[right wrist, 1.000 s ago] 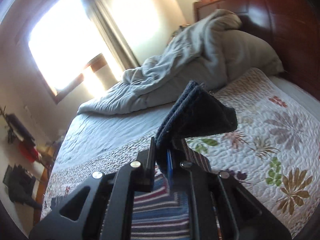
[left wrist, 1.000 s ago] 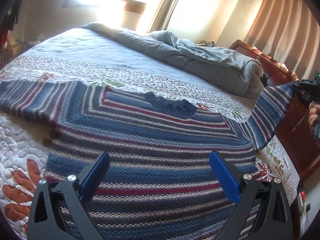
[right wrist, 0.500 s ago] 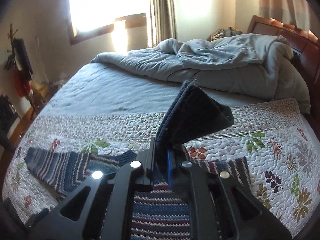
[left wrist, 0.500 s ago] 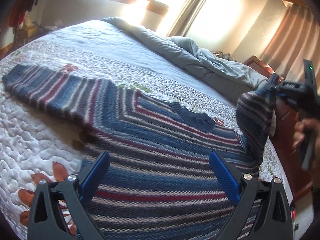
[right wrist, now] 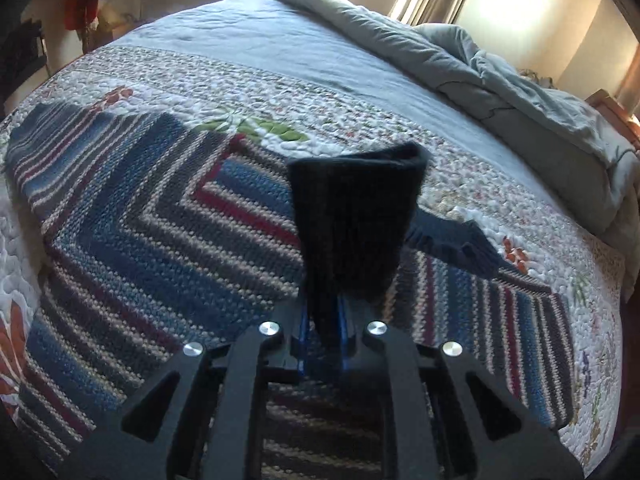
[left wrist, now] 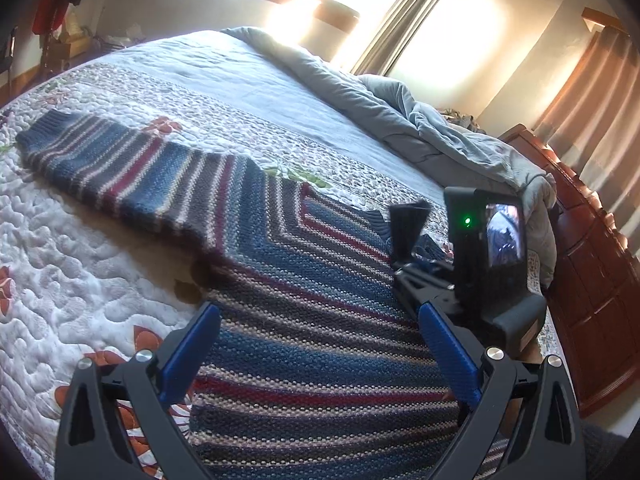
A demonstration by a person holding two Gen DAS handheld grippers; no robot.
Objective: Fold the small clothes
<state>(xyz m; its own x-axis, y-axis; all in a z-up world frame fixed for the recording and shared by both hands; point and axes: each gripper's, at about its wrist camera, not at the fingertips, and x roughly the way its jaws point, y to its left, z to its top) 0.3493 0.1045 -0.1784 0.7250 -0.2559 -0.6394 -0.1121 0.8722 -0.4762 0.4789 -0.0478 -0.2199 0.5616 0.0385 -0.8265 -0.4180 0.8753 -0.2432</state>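
Observation:
A striped knit sweater [left wrist: 304,304], blue, grey and dark red, lies flat on the quilted bed, its left sleeve [left wrist: 112,168] stretched out to the left. My left gripper [left wrist: 320,356] is open and empty, hovering over the sweater's lower body. My right gripper [right wrist: 323,344] is shut on the dark blue cuff of the right sleeve [right wrist: 352,220] and holds it above the sweater's chest near the collar [right wrist: 452,240]. In the left wrist view the right gripper [left wrist: 412,268] sits over the sweater's right side with the cuff [left wrist: 408,224] sticking up.
The floral quilt [left wrist: 80,272] covers the bed. A rumpled grey duvet [left wrist: 440,128] is piled at the far side. A dark wooden headboard [left wrist: 592,288] runs along the right. Curtained windows are behind.
My right gripper has carried the sleeve cuff inward from the bed's right edge over the sweater's chest, folding the right sleeve across. My left gripper stays open, its view swung slightly left.

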